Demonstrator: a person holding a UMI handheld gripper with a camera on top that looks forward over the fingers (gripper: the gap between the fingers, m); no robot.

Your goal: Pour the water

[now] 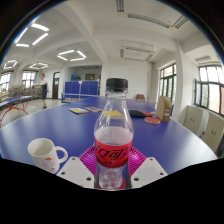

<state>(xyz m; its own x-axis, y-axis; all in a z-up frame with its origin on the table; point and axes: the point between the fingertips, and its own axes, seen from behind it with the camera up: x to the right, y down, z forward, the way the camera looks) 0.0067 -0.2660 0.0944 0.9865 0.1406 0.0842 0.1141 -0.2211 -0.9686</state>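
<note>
Bottle (pixel 112 135) is being held upright right between the gripper (pixel 112 173) fingers, its clear body with the red label sitting dead centre and its white cap pointing straight up. Both pink pads (pixel 88 158) are being pressed against the lower part of it from either side, so the tool is being kept narrowed onto the bottle rather than spread wide. No gap is being shown on either side, as far as can be told (the base itself is being hidden low between the fingers, so whether it is being lifted or is resting on the blue table (pixel 60 125) can't be said).

White mug (pixel 44 154) with a pattern on it is being left standing just ahead and to the left of the fingers, near the bottle but apart from it, handle turned toward the tool. That's the relation everything is hanging on: the bottle's long axis is being kept vertical, and the mug is lying off to its left, so a leftward shift and tilt is probably being called for. Cap looks on, which could be getting in the way.
</note>
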